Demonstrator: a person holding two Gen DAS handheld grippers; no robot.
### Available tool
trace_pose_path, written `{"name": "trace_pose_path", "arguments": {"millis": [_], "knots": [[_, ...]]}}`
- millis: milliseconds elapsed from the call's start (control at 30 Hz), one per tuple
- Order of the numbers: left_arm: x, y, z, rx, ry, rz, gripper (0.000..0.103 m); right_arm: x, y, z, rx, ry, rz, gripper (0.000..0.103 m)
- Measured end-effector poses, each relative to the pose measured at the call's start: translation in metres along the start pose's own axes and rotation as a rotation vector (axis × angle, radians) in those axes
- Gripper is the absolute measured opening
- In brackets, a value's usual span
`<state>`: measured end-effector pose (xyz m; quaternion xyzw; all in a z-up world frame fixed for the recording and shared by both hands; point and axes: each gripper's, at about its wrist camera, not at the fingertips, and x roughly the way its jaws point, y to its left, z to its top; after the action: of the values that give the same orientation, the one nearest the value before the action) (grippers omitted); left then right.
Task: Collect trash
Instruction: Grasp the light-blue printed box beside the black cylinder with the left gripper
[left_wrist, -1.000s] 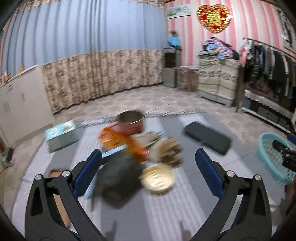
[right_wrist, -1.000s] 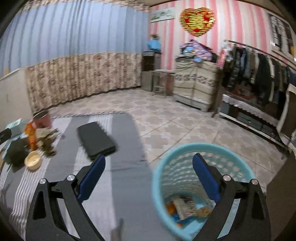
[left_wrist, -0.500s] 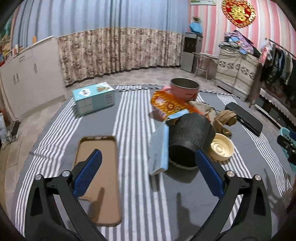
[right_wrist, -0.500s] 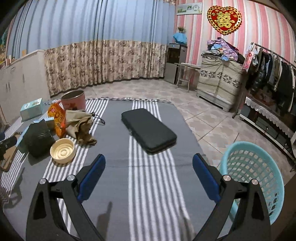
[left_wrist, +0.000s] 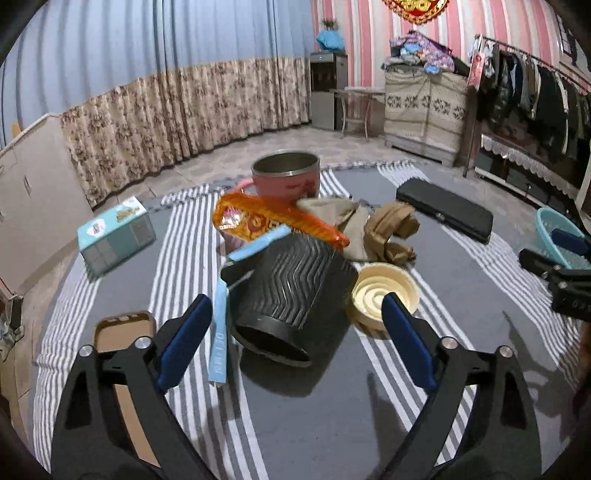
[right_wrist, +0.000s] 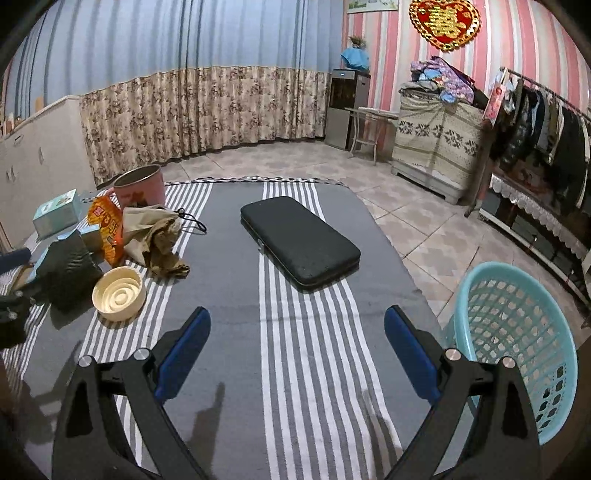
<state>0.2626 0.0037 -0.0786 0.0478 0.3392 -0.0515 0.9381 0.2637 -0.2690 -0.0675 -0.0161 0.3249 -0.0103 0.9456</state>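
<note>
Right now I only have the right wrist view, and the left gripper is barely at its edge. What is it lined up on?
Observer: The left gripper faces the black ribbed cup, which lies on its side with its mouth towards the gripper. The jaws are closing, and the pads are not on it yet.
Operator: Anything beside the cup that I'm missing?
Observer: A thin light blue box stands on edge along its left side.
Operator: And further left?
Observer: A brown phone case lies flat on the striped mat, partly behind the left finger.
</note>
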Motion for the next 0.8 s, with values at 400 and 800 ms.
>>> {"name": "trace_pose_path", "arguments": {"millis": [400, 800], "knots": [[0.02, 0.015, 0.002, -0.048, 0.035, -0.027, 0.072, 0.006, 0.016, -0.006, -0.018, 0.035, 0.022, 0.093], [-0.012, 0.048, -0.002, -0.069, 0.013, -0.097, 0.031, 0.009, 0.064, -0.015, -0.025, 0.102, 0.125, 0.093]]}}
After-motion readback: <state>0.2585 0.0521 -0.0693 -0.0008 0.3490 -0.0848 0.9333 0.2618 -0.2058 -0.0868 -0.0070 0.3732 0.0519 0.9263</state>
